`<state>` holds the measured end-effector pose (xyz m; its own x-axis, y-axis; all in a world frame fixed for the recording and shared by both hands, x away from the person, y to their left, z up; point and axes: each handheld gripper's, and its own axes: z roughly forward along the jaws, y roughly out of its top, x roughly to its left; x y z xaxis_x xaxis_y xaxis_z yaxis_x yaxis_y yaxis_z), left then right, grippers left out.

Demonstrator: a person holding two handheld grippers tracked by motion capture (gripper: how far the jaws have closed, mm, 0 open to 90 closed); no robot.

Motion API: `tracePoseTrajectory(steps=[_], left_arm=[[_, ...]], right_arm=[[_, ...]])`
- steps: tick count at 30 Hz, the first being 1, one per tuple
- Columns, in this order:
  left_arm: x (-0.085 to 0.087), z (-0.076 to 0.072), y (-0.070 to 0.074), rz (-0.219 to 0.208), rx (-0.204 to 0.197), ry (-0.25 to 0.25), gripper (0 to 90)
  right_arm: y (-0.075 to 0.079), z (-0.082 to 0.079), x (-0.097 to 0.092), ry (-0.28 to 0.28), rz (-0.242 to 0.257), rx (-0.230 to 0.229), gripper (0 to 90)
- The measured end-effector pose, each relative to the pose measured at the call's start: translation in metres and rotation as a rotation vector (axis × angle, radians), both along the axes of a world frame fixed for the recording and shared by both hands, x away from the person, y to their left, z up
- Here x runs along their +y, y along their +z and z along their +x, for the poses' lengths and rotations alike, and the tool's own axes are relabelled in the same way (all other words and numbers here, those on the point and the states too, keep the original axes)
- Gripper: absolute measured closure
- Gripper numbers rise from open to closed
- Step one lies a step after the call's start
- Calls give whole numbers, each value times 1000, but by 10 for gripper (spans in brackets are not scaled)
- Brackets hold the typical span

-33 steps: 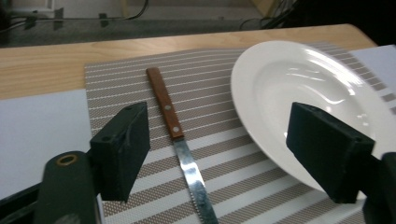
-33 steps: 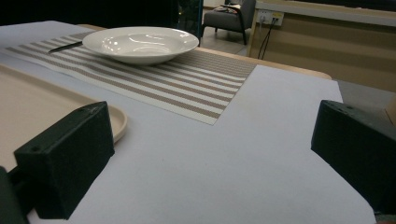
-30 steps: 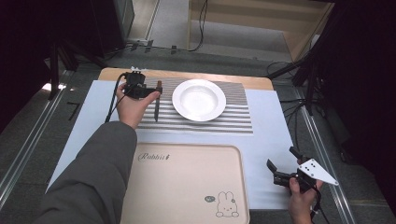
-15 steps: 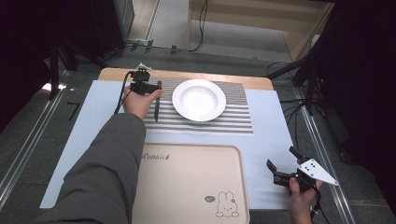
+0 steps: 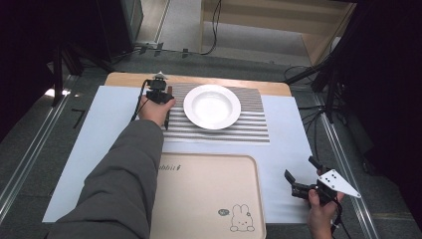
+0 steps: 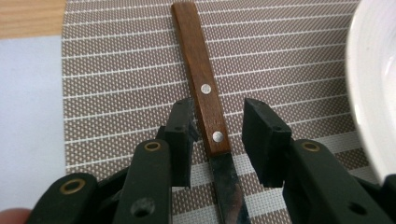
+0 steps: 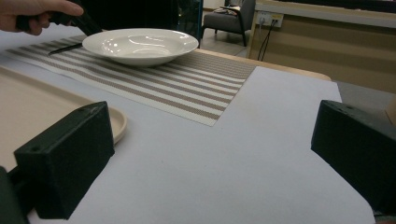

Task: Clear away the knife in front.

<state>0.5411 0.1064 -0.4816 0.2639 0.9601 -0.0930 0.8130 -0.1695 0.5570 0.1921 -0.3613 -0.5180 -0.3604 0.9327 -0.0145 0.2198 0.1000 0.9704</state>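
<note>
A knife with a brown wooden handle and steel blade lies on the striped placemat, left of the white plate. My left gripper points down over it, one jaw on each side of the handle's lower end. The jaws have just been closing, and narrow gaps still show beside the handle. In the high view the left gripper sits at the placemat's left edge, with the blade tip showing below the hand. My right gripper rests open and empty near the table's right front corner.
A beige tray with a rabbit drawing lies at the front middle. A white sheet covers the table, and the wooden table edge shows at the back. From the right gripper view, the plate stands far off on the placemat.
My left gripper has shifted slightly right and sunk toward the knife at the placemat's left edge. The right hand has kept still.
</note>
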Motion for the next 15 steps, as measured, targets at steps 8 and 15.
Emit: tracePoseTrajectory(steps=[8,15], left_arm=[[-4,-2,-3,65,-8,-3,761],[-2,-2,-3,60,-6,-22,770]], right_arm=[[0,0,0,-2,-2,-1,0],[0,0,0,-3,-4,1,0]])
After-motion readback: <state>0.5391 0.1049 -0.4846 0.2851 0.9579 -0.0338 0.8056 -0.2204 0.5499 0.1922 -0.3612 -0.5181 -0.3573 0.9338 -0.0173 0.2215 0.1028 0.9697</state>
